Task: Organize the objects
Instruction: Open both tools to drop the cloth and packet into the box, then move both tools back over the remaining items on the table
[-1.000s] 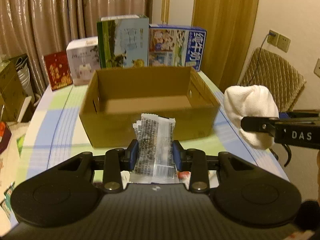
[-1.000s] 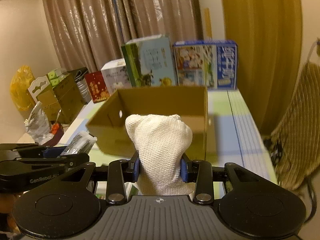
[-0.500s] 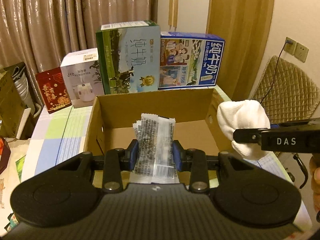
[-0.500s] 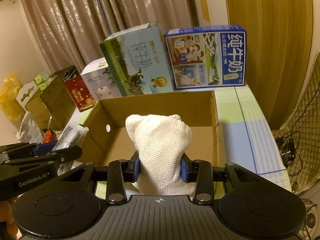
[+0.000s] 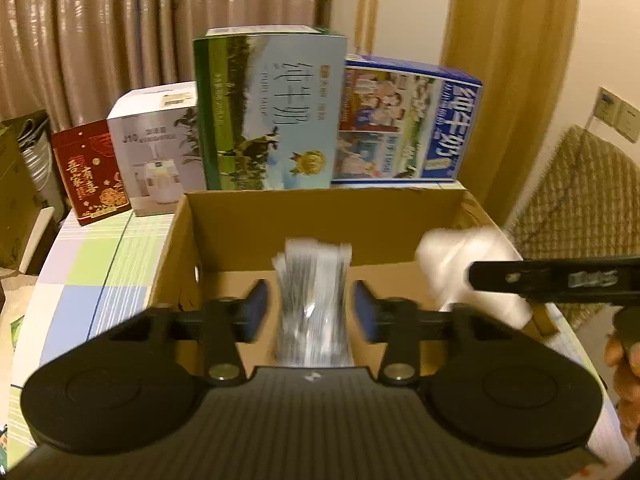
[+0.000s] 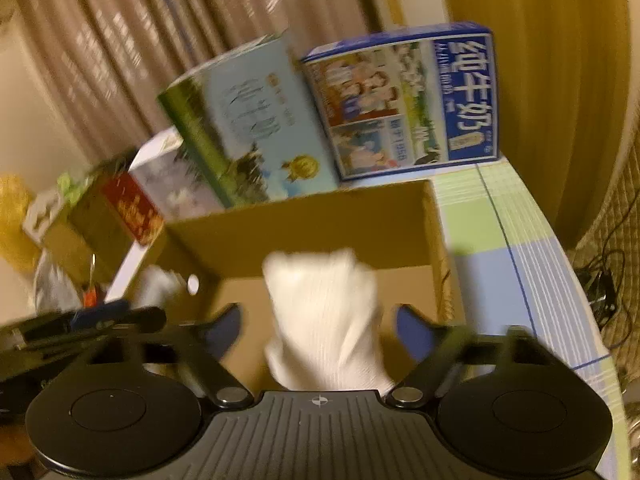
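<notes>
An open brown cardboard box lies right under both grippers. My left gripper hangs over its near side, and its jaws are opening. A silver-and-black printed packet is blurred between them, with a gap at each blue pad. My right gripper is over the box's right half, its jaws opening wide. A white knitted cloth bundle sits loose between them, touching neither pad. Each gripper shows at the edge of the other's view.
Behind the box stand a green milk carton, a blue one, a white box and a red box. The checked tablecloth runs left; a quilted chair stands right. A hand shows at the right edge.
Both grippers moved forward from in front of the box to over its inside. Both jaws spread and let go of the packet and the cloth bundle. The right view tilted.
</notes>
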`<state>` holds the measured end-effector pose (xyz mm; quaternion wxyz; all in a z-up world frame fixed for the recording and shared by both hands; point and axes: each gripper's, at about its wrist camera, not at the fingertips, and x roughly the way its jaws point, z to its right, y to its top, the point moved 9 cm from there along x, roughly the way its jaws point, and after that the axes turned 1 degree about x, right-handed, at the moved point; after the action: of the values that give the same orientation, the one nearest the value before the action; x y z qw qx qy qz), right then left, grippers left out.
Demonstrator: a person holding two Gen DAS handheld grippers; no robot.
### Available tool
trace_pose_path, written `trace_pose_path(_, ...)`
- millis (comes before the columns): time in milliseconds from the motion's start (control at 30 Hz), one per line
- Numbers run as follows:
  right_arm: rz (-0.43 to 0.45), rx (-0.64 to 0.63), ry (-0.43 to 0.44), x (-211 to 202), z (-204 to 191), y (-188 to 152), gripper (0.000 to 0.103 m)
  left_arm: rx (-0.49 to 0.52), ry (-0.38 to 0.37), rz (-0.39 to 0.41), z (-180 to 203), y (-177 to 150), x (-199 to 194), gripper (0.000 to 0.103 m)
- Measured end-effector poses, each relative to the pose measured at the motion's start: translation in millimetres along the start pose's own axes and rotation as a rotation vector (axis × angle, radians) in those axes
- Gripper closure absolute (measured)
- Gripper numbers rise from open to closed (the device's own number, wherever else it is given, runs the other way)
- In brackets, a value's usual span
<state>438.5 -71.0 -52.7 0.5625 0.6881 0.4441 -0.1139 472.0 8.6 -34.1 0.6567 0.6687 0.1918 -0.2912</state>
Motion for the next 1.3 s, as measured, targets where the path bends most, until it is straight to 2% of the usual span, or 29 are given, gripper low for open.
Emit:
trace_pose_path(200,0.039,-0.017,-0.018,-17.6,7.8,-0.3,0.019,-0.013,0.022,0.001,-7.7,-7.2,-7.2,0.049)
trace_pose_path(333,0.052,-0.027,-0.014,-37.5,2.7,-3.4,0.019,-0.018,0.024,0.000,-8.2,-14.1,-25.2,0.049)
trace_pose_path(500,0.085,-0.050,-0.006,-80.0,-9.8,-8.6,0.015,-0.029,0.025,0.025,-5.3,-19.0,-62.9,0.041)
trace_pose_path(567,0.097,-0.054,-0.003,-99.0,-14.3,-13.2,0.013,-0.035,0.026,0.039,-3.9,-23.0,-81.5,0.031)
trace_pose_path(667,0.122,-0.070,-0.001,-127.7,-20.9,-25.2,0.009,-0.042,0.024,0.056,-0.5,-34.6,-111.3,0.027)
trace_pose_path(833,0.138,-0.077,-0.004,-165.1,-22.4,-64.7,0.004,-0.074,0.029,0.076,2.6,-65.0,-155.2,0.016)
trace_pose_path(1033,0.131,-0.077,-0.039,-192.4,-12.1,-135.0,0.002,-0.117,0.055,0.092,1.9,-112.1,-199.5,0.002)
trace_pose_path(1167,0.117,-0.062,-0.062,-203.6,-2.6,-180.4,0.002,-0.180,0.059,0.087,2.0,-143.3,-217.0,0.001)
trace_pose_path(1300,0.097,-0.025,-0.069,-207.6,6.1,-214.1,0.002,-0.203,0.078,0.083,7.4,-171.3,-225.5,0.001)
